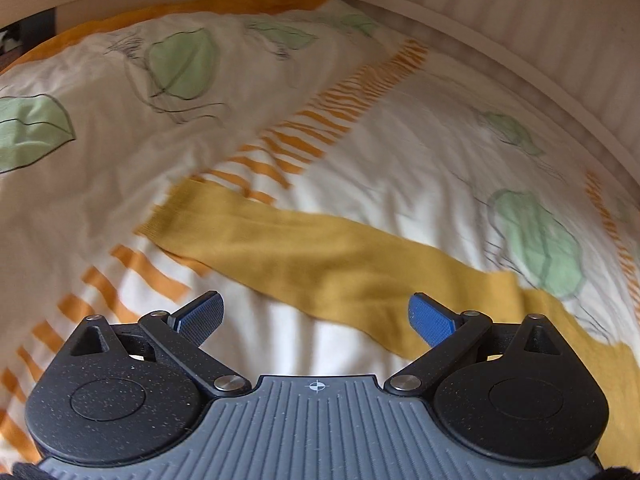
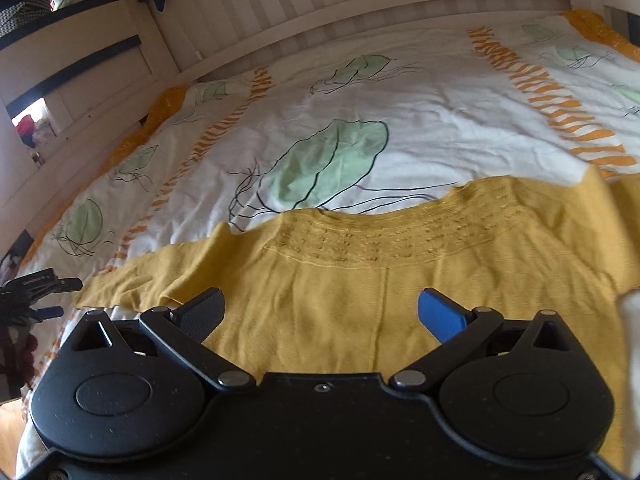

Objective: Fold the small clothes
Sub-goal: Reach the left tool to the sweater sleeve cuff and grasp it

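Folding looks unstarted: the mustard-yellow knit sweater (image 2: 360, 280) lies flat on the leaf-printed white duvet (image 2: 420, 120), sleeve (image 1: 280, 248) stretching toward ten o'clock. Left gripper (image 1: 316, 316) and right gripper (image 2: 322, 312) both gape wide, holding nothing.

- The left gripper (image 1: 316, 318) hovers with fingers spread wide, blue pads (image 1: 434, 320) at 3 and 9 o'clock.
- The right gripper (image 2: 322, 314) is likewise spread, gripping nothing.
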